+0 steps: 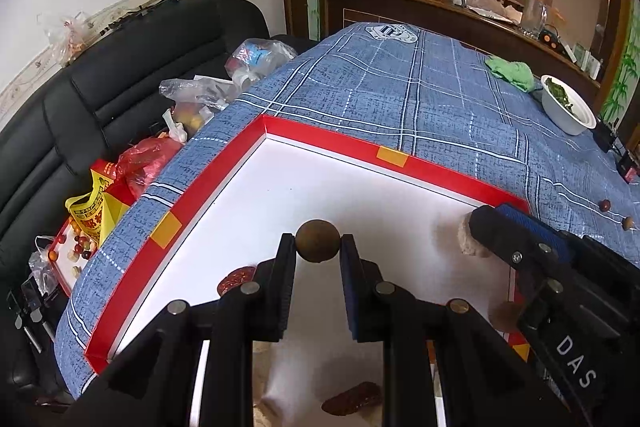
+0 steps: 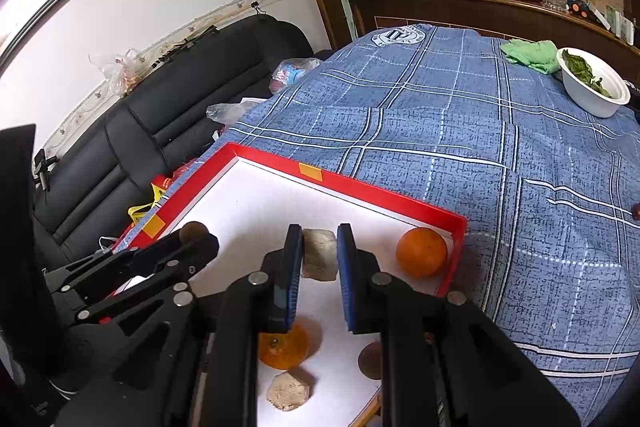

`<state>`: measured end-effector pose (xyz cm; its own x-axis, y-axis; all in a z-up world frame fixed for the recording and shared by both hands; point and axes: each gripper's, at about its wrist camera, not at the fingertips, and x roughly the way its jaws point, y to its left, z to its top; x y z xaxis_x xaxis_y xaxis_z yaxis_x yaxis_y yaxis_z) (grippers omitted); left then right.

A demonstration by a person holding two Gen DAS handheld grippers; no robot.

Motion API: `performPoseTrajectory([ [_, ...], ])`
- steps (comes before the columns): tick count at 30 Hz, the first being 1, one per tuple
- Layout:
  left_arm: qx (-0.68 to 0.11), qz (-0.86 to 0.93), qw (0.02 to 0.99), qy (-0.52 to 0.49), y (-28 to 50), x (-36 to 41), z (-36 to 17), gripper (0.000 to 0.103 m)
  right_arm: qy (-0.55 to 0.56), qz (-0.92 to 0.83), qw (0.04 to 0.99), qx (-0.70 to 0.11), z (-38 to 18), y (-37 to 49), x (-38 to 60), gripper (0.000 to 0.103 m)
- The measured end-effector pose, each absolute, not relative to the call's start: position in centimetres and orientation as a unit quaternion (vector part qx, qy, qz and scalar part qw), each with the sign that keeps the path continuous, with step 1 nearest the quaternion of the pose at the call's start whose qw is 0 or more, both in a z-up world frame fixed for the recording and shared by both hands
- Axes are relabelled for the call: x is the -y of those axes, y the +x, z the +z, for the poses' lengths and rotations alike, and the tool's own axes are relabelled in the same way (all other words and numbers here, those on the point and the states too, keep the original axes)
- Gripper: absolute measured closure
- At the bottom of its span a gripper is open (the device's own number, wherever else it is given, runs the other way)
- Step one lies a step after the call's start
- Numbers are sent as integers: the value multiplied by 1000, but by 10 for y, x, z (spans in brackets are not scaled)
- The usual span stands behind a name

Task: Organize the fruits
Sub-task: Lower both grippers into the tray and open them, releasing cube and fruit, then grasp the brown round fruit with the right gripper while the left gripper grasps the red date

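Tray (image 2: 384,193) holds oranges (image 2: 421,251), beige chunks (image 2: 287,391), dates (image 1: 352,404).

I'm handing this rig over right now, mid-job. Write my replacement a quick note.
Left gripper: shut on a round brown fruit, held over the red-rimmed tray.
Right gripper: shut on a pale rough lump, also over the tray.
Lying in the tray: two oranges, another pale lump, another brown fruit, two red dates.
Left: set both held pieces down; two small fruits lie out on the blue cloth.
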<state>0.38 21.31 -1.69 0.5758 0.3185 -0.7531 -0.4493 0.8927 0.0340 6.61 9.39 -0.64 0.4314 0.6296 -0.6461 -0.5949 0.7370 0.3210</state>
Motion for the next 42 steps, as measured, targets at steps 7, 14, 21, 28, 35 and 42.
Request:
performPoseTrajectory([
  [7, -408, 217, 883, -79, 5, -213, -19, 83, 21, 360, 846, -393, -7, 66, -95, 83],
  [14, -410, 216, 883, -79, 5, -213, -19, 83, 19, 357, 845, -398, -11, 66, -96, 83],
  [21, -408, 214, 884, -77, 7, -209, -18, 83, 20, 356, 846, -396, -10, 66, -96, 83],
  [28, -413, 217, 882, -76, 9, -210, -19, 83, 19, 353, 847, -397, -11, 67, -94, 83],
  [35, -418, 224, 875, -95, 11, -221, -21, 78, 17, 350, 846, -403, -14, 68, -95, 83],
  [42, -388, 264, 876, -109, -3, -225, -7, 31, 17, 334, 847, -413, -18, 72, -87, 46],
])
